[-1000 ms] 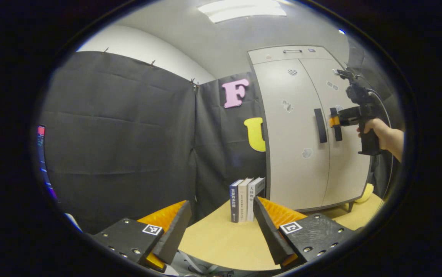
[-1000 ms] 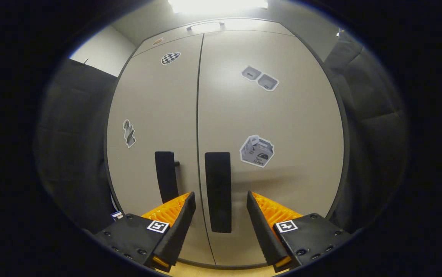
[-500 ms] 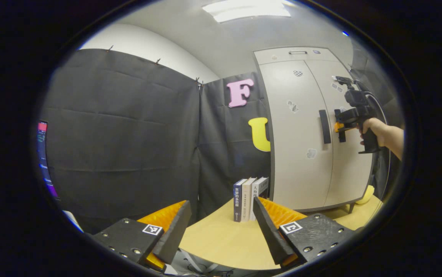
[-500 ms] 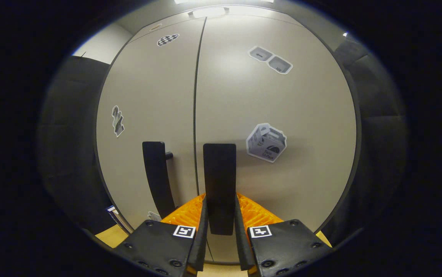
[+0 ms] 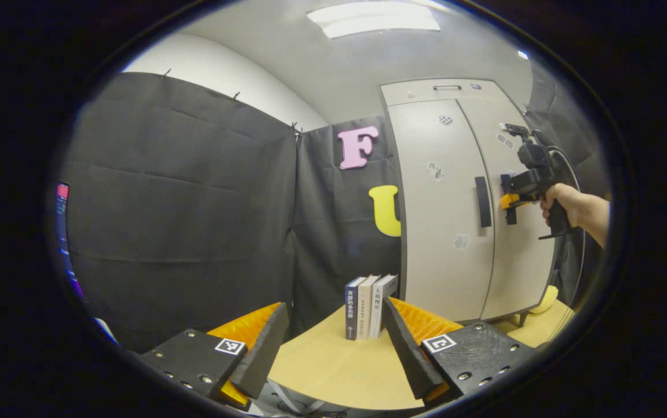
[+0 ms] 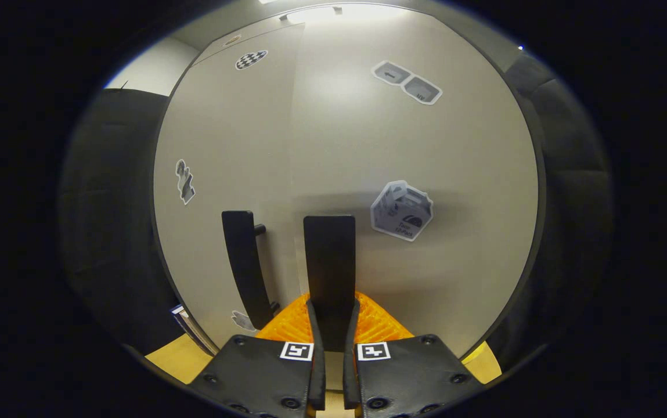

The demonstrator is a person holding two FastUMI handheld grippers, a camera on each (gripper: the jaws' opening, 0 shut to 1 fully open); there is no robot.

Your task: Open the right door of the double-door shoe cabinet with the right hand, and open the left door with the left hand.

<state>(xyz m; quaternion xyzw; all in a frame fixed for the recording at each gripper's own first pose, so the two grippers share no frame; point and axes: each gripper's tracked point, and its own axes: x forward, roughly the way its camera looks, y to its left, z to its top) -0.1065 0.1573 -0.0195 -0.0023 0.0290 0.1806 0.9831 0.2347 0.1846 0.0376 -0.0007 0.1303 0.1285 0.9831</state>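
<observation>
In the left gripper view, the left gripper (image 5: 333,348) hangs with fingers wide above the desk (image 5: 333,371), where three books (image 5: 368,305) stand beside the shoe cabinet (image 5: 443,232). In the right gripper view, the right gripper (image 6: 333,363) clamps its fingers on the right door handle (image 6: 328,264); the left door handle (image 6: 243,264) is just beside.

A ceiling panel (image 5: 375,17) lights the booth evenly in my left gripper view, bright enough that the black cloth stays readable. In my right gripper view the light glares at the cabinet's top edge (image 6: 316,13) and leaves a soft sheen on the right door (image 6: 414,151) (with a dim band of shadow across its middle). Straight lines bow toward the edges; focus is sharp throughout.
</observation>
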